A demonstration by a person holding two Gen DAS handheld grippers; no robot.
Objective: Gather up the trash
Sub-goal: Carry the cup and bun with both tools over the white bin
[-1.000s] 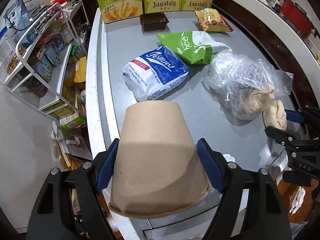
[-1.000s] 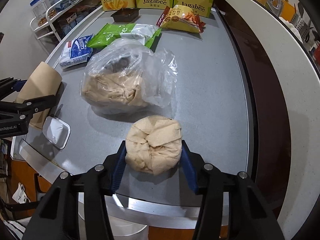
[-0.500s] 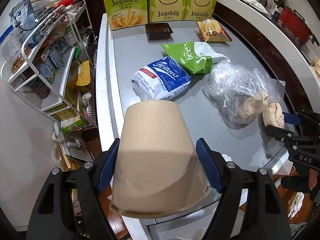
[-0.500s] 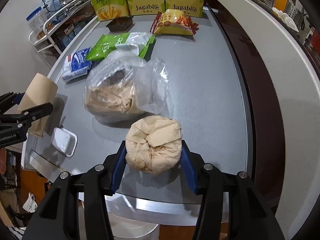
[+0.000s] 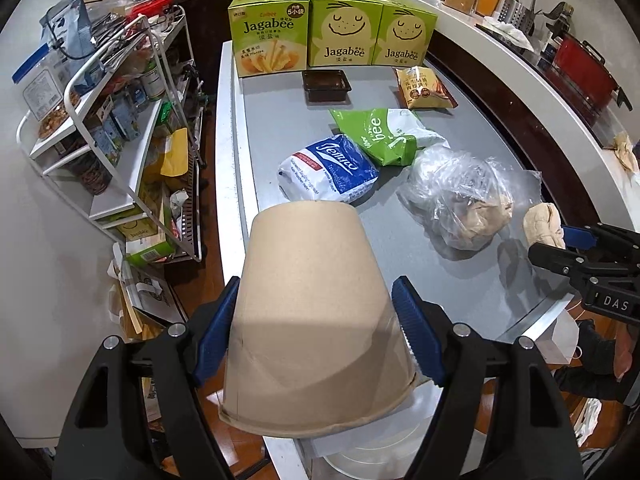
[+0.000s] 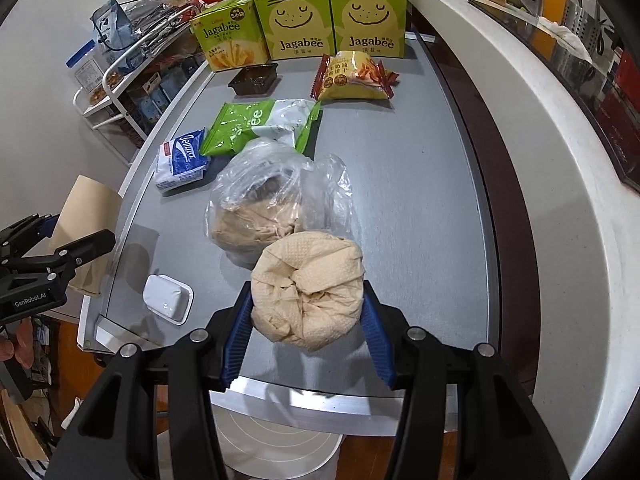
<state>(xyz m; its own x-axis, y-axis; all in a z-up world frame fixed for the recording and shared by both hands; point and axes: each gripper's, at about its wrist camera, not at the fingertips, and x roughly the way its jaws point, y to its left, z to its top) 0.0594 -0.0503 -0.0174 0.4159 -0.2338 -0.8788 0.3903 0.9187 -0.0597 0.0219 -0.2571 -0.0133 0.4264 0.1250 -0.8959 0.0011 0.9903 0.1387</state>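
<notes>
**Both grippers loaded above near edge of grey table**

Left gripper [image 5: 316, 332]: jaws closed on brown paper cup [image 5: 312, 312]. Blue pads [image 5: 218, 332] pressed against opposite sides of cup wall. Cup held upside down and tilted, base pointing toward table [image 5: 280, 120], open rim nearest camera. Positioned over near left corner of table, partly past table edge.

Right gripper [image 6: 306, 334]: jaws clamped on crumpled tan paper wad [image 6: 308, 288]. Blue pads [image 6: 238, 332] touching wad on both sides. Held above near edge of table, clear of surface.

Layout relative to table:
- Far edge: three green Jagabee boxes [image 5: 344, 34], standing upright in a row.
- Just in front of boxes: dark plastic tray [image 5: 326, 86], and yellow snack packet [image 6: 354, 76] lying flat toward right side.
- Centre: green-and-white snack bag [image 5: 382, 136], lying flat.
- Left of centre: blue-and-white tissue pack [image 5: 330, 168], touching green bag.
- Nearer than green bag: clear plastic bag [image 6: 276, 200] with tan crumpled paper inside, just beyond held wad.
- Near left corner: small white plastic container [image 6: 168, 298], resting on surface.
- Below near edge: round white bin [image 6: 276, 440], on floor.
- Beside left side: white wire shelf rack [image 5: 108, 128], stacked with packaged goods.
- Beside right side: curved white counter [image 6: 520, 160], carrying red pot [image 5: 584, 68].
</notes>
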